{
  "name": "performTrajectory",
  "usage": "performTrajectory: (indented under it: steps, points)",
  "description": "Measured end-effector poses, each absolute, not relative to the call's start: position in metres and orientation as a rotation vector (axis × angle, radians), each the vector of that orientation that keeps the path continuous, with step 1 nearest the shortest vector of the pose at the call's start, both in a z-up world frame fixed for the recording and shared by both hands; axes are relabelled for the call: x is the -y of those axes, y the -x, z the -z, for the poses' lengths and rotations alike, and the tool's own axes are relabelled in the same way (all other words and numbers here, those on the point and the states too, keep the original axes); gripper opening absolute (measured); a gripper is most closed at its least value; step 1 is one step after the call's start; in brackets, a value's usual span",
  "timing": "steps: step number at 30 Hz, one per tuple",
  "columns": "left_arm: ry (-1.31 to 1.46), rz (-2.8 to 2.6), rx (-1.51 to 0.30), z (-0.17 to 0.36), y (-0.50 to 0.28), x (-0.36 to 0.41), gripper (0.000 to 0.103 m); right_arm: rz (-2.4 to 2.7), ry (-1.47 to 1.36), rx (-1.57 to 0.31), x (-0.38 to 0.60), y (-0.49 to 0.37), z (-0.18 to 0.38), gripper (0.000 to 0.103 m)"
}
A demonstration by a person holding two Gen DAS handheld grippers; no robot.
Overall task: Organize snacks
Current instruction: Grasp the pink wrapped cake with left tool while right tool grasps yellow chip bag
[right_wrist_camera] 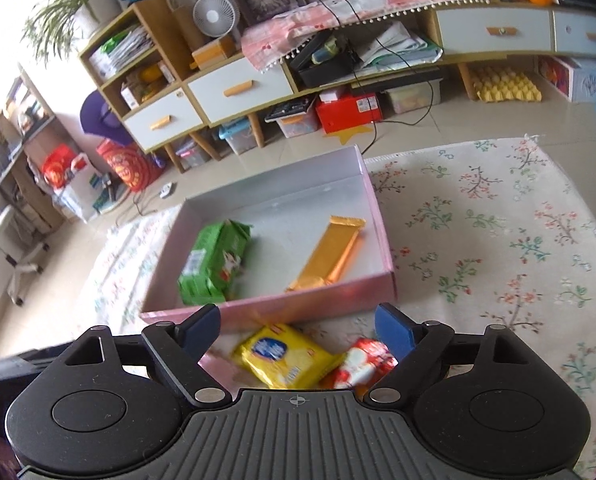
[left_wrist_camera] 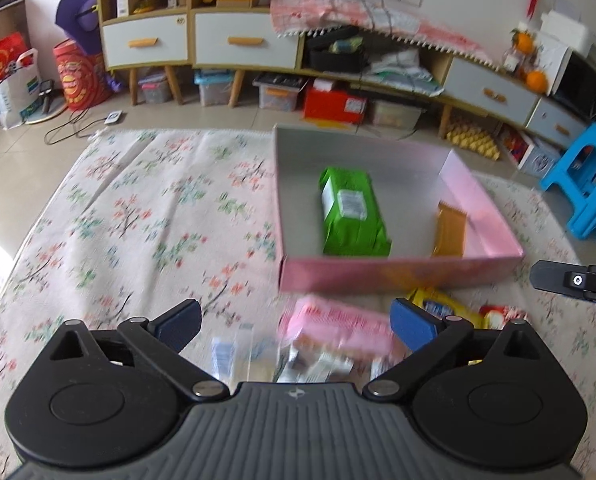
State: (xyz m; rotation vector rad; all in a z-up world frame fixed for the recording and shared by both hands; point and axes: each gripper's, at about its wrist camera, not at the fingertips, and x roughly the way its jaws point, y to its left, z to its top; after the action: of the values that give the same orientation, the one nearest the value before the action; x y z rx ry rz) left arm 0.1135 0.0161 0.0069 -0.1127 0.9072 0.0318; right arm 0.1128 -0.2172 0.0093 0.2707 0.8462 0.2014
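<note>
Jaws of the left gripper [left_wrist_camera: 296, 326] are standing wide apart with nothing pinched between them; below the gap a pink packet [left_wrist_camera: 329, 326] and some blurred small wrappers are lying on the flowered cloth [left_wrist_camera: 146, 216]. Beside the packet, toward the right, a yellow packet [left_wrist_camera: 443, 308] and a red-and-white one [left_wrist_camera: 497, 316] are resting near the front wall of the pink box [left_wrist_camera: 397, 274]. Inside the box a green packet [left_wrist_camera: 351, 214] is lying near the middle and a gold bar [left_wrist_camera: 449, 230] is sitting close to the right wall, the two apart from each other.

Jaws of the right gripper [right_wrist_camera: 296, 332] are likewise spread and gripping nothing. Under them the yellow packet [right_wrist_camera: 284, 354] is touching the red-and-white packet [right_wrist_camera: 363, 362], both outside the box [right_wrist_camera: 317, 302], just in front of its near wall. The green packet [right_wrist_camera: 216, 262] and the gold bar [right_wrist_camera: 329, 250] are lying on the box floor. A black part of the right gripper [left_wrist_camera: 577, 280] is showing at the edge of the left view.
</note>
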Motion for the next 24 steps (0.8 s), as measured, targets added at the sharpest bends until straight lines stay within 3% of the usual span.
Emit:
performTrajectory:
  steps: [7, 10, 15, 24]
  points:
    - [0.198, -0.097, -1.009, 0.003, -0.112, -0.016, 0.099, -0.229, -0.155, -0.865, 0.215, -0.101, 0.022, 0.088]
    - [0.288, -0.124, -1.028, 0.008, -0.113, -0.017, 0.091, -0.253, -0.120, -0.854, 0.216, -0.095, 0.027, 0.088]
    - [0.450, -0.135, -1.037, 0.016, -0.118, -0.013, 0.069, -0.294, -0.136, -0.821, 0.222, -0.096, 0.030, 0.088]
    - [0.563, -0.196, -1.054, 0.029, -0.136, 0.002, 0.065, -0.389, -0.123, -0.797, 0.220, -0.107, 0.041, 0.087]
